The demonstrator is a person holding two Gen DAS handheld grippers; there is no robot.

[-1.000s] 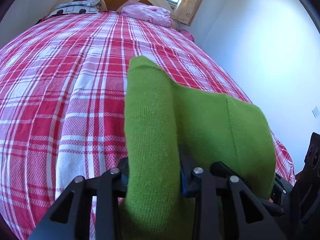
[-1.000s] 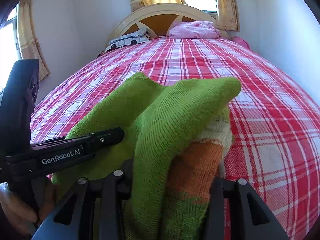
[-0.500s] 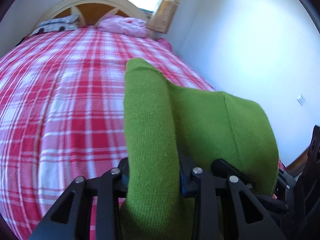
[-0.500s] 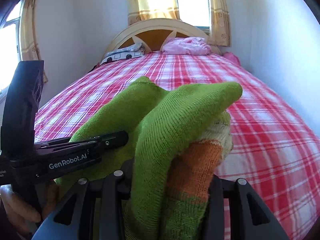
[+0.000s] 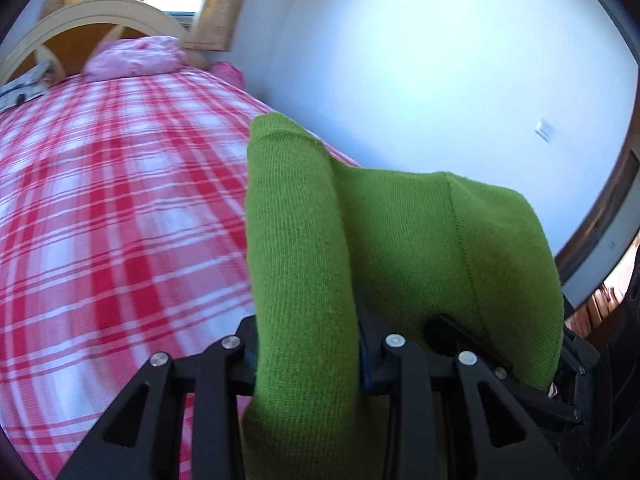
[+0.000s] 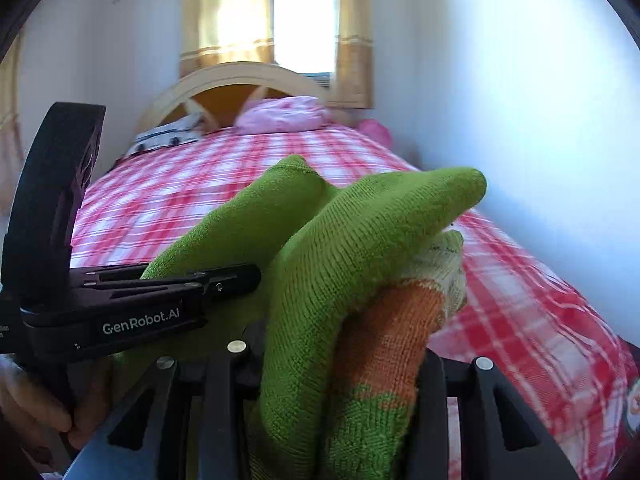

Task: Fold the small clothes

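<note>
A small green knit garment point(image 5: 400, 248) with an orange and cream patch point(image 6: 396, 320) hangs between both grippers, lifted above the red plaid bed point(image 5: 120, 208). My left gripper point(image 5: 306, 356) is shut on one edge of it; the cloth drapes over its fingers and hides the tips. My right gripper point(image 6: 340, 364) is shut on the other edge, with the cloth bunched up over it. The left gripper's black body point(image 6: 132, 312) shows at the left of the right wrist view, close beside the right one.
The bed point(image 6: 208, 184) has a curved cream headboard point(image 6: 240, 84), a pink pillow point(image 6: 284, 114) and a grey patterned pillow point(image 6: 168, 136). A white wall point(image 5: 400, 60) runs along the bed's right side. A curtained window point(image 6: 302, 26) is behind the headboard.
Both grippers have lifted and tilted up with the garment held; more wall and window show and the bed sits lower. The grips are unchanged.
</note>
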